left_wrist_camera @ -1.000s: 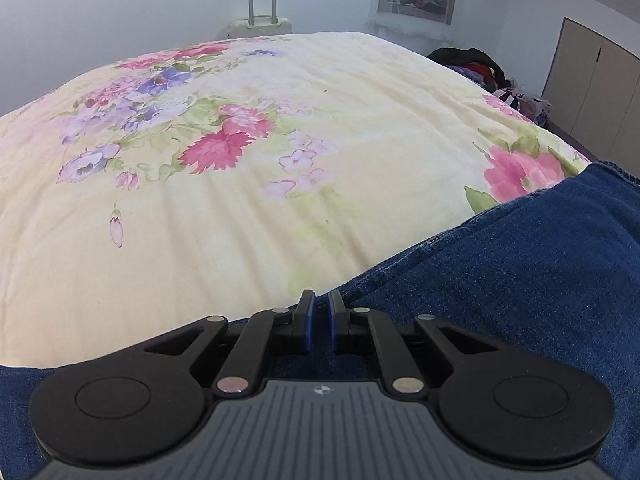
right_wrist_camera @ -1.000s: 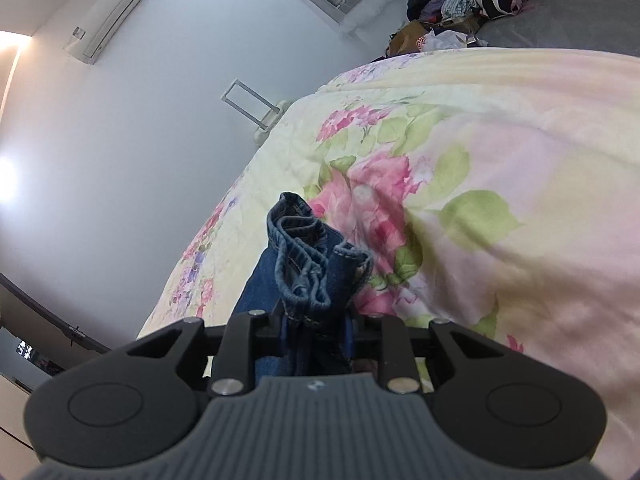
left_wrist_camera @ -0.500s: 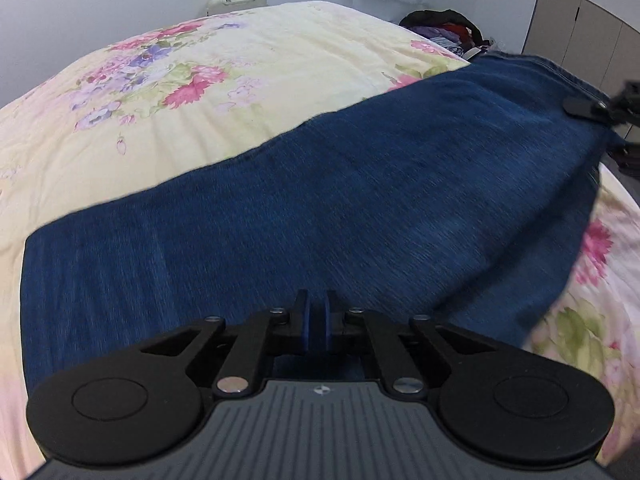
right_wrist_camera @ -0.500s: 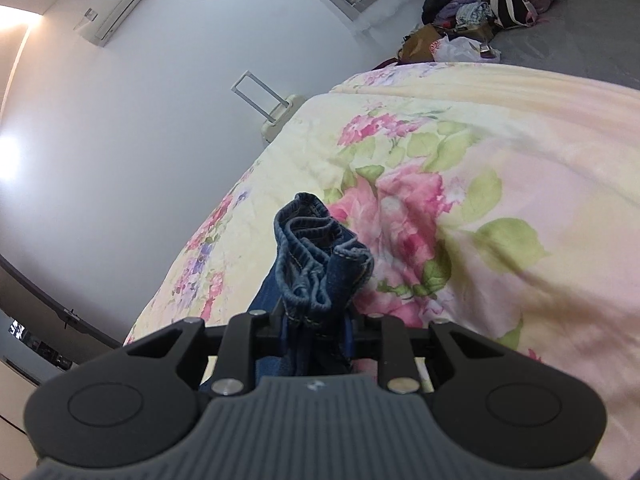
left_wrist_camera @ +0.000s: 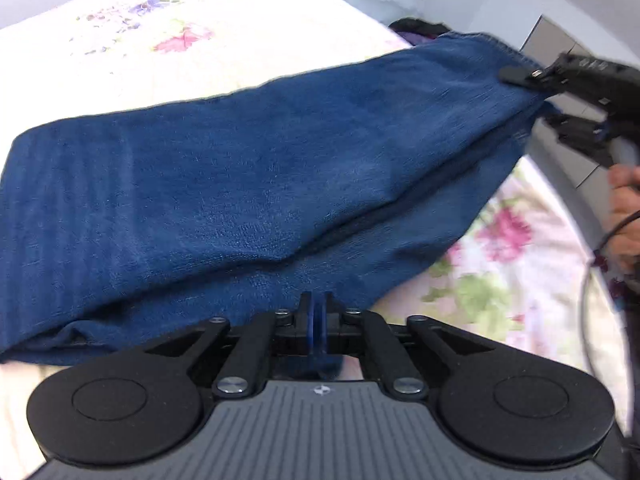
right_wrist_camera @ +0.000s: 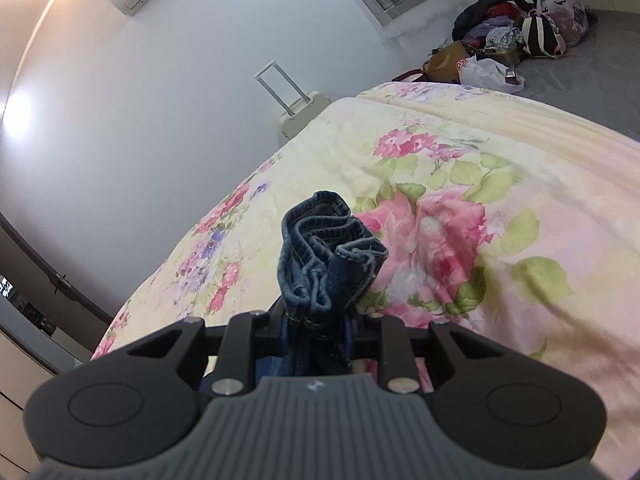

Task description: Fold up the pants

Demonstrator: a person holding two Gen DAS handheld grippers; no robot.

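Dark blue jeans (left_wrist_camera: 248,168) stretch across the floral bedspread (left_wrist_camera: 160,40) in the left wrist view, folded in layers. Their near edge draws to a point at my left gripper (left_wrist_camera: 316,310). Its jaws are opening slightly, nearly together, with denim still pinched between them. At the far right my right gripper (left_wrist_camera: 536,96) clamps the other end and holds it off the bed. A person's hand (left_wrist_camera: 624,200) grips its handle. In the right wrist view my right gripper (right_wrist_camera: 316,320) is shut on a bunch of stitched hems (right_wrist_camera: 324,252) that stick up past the fingers.
A cream suitcase (right_wrist_camera: 300,116) stands against the white wall beyond the bed. A pile of clothes and bags (right_wrist_camera: 516,36) lies on the grey floor at the far right. Cabinet doors (left_wrist_camera: 560,40) stand behind my right gripper. The bedspread (right_wrist_camera: 500,168) fills the space ahead.
The left view swung from bare bedspread onto the jeans, now stretched out before it. My right gripper came into that view, holding the far end up. The right gripper rose and rolled, its bunch unchanged.
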